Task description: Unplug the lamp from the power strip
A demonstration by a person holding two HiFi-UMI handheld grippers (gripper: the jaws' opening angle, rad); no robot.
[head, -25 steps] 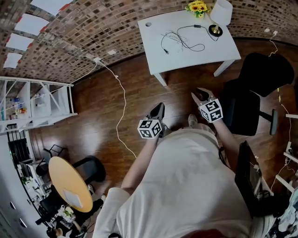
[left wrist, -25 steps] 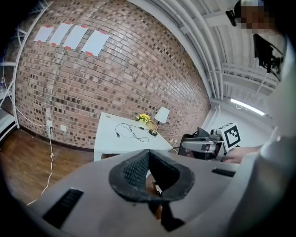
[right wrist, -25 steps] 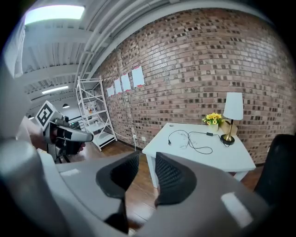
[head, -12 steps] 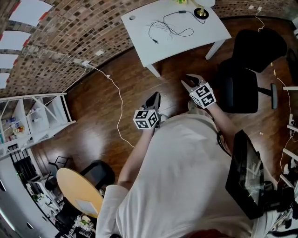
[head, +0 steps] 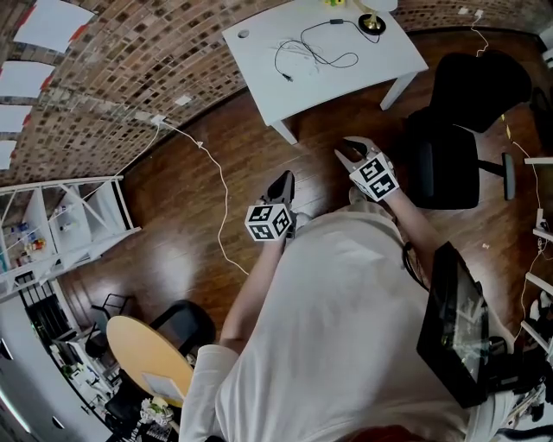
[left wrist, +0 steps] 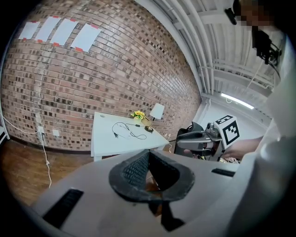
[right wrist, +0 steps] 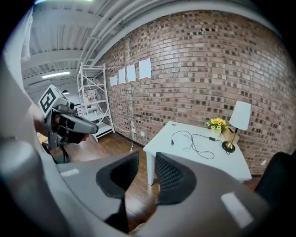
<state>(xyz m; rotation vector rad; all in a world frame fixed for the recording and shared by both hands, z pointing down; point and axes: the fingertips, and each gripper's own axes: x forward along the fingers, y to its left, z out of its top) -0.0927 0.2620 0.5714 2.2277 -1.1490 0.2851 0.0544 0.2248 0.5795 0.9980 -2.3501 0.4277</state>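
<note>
The lamp (right wrist: 240,115), with a white shade and a brass base (head: 373,23), stands at the far right corner of the white table (head: 259,52). Its black cord (head: 315,56) loops loose over the tabletop. I cannot make out a power strip. Both grippers hang in the air above the wood floor, short of the table and touching nothing. My left gripper (head: 285,183) has its pads meeting at the tips with nothing between them (left wrist: 147,155). My right gripper (head: 350,154) is open, and floor shows through the gap (right wrist: 146,159).
A black office chair (head: 467,129) stands right of the table, near my right gripper. A white cord (head: 223,186) runs from the brick wall across the floor. A white shelf (head: 69,216) stands at the left, yellow flowers (right wrist: 216,123) beside the lamp, and a round wooden table (head: 147,358) behind me.
The head view has shifted, so the table now sits higher and further left. The right gripper has moved slightly toward the table. Neither gripper's jaws have changed.
</note>
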